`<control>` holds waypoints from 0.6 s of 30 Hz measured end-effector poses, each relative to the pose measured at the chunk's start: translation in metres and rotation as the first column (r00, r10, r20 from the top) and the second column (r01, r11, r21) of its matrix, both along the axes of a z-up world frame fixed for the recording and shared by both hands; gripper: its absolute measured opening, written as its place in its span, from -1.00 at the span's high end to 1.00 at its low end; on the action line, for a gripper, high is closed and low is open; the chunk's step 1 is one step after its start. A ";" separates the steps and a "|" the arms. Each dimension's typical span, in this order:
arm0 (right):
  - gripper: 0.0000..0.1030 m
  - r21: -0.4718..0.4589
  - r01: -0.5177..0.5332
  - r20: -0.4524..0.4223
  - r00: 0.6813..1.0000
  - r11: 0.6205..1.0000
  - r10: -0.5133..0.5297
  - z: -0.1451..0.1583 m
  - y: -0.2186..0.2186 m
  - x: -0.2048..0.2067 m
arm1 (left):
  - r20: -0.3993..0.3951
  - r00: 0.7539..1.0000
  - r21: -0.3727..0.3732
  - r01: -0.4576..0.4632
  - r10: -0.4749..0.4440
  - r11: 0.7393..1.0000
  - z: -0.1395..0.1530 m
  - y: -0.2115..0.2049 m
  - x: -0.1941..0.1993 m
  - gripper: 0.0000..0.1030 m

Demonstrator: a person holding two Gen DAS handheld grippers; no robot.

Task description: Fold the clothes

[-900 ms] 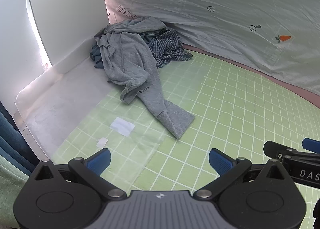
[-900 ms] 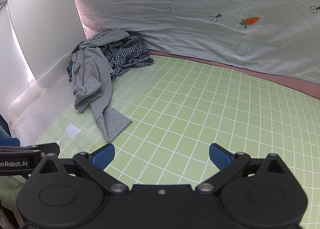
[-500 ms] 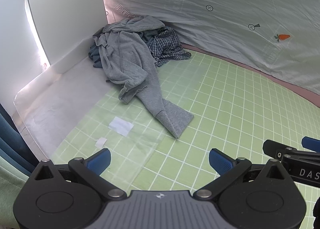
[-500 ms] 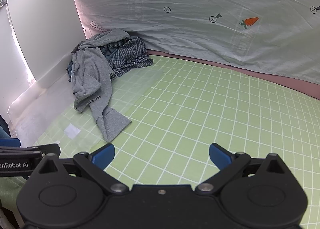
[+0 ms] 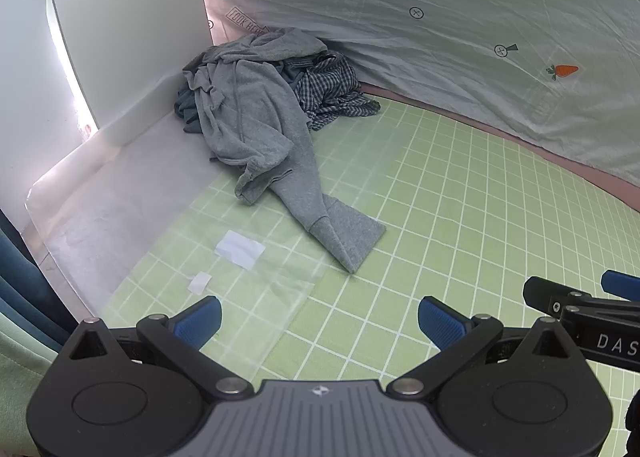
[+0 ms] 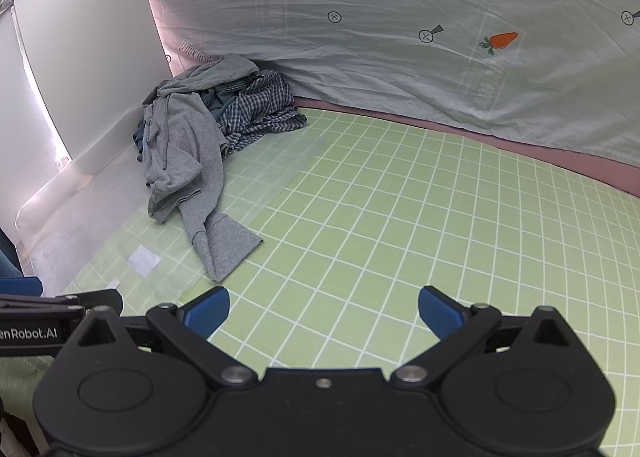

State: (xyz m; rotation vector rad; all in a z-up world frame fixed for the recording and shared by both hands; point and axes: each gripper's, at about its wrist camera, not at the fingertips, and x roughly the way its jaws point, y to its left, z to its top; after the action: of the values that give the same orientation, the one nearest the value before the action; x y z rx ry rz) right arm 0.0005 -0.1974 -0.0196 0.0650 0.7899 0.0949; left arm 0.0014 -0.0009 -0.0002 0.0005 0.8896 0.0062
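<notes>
Green gridded matting (image 5: 460,193) covers the worktop, and both views look across it toward a heap of clothes in the far corner. In the left wrist view the heap sits in the upper middle of the frame: a grey sweatshirt (image 5: 256,117) lies on top, one sleeve (image 5: 340,233) trailing down toward the centre, its cuff flat on the mat. Just right of the sweatshirt a blue checked shirt (image 5: 332,93) is bunched against the backdrop, and a darker blue-grey garment (image 5: 186,109) shows at the heap's left edge. In the right wrist view the same heap is at upper left.

A pale sheet (image 5: 440,37) printed with carrots, arrows and "LOOK HERE" hangs behind the worktop. A white panel (image 5: 120,17) stands at the left, its translucent foot spreading over the mat. Two small white paper scraps (image 5: 240,249) lie on that translucent strip, near the sleeve cuff but apart from it.

The left tool (image 5: 320,317) fills the bottom of its own view, its blue-padded jaws spread wide with only bare mat between them. The right tool (image 6: 324,311) is likewise released, nothing between its pads. Each tool shows at the lower edge of the other's view, side by side. Both are well short of the clothes.
</notes>
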 end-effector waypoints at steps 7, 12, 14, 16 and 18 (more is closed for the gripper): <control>-0.98 0.000 -0.001 -0.003 1.000 1.000 0.001 -0.001 0.000 0.001 | -0.003 1.000 0.000 0.004 -0.004 1.000 -0.001 0.000 0.000 -1.00; -0.98 0.000 -0.001 -0.005 1.000 1.000 0.001 -0.001 0.000 0.002 | -0.005 1.000 0.002 0.004 -0.004 1.000 -0.002 0.000 0.000 -1.00; -0.98 0.000 -0.002 -0.004 1.000 1.000 0.002 -0.001 0.000 0.002 | -0.006 1.000 0.002 0.005 -0.005 1.000 -0.002 0.000 -0.001 -1.00; -0.98 0.000 -0.002 -0.004 1.000 1.000 0.002 -0.001 -0.001 0.002 | -0.006 1.000 0.003 0.006 -0.006 1.000 -0.003 0.000 -0.001 -1.00; -0.98 0.001 -0.002 -0.004 1.000 1.000 0.002 -0.001 -0.001 0.001 | -0.007 1.000 0.003 0.004 -0.004 1.000 -0.003 0.000 -0.001 -1.00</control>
State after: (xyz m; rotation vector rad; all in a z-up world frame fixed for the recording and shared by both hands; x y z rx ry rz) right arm 0.0017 -0.1979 -0.0206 0.0651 0.7943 0.0967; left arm 0.0002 -0.0010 -0.0031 0.0057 0.8962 0.0036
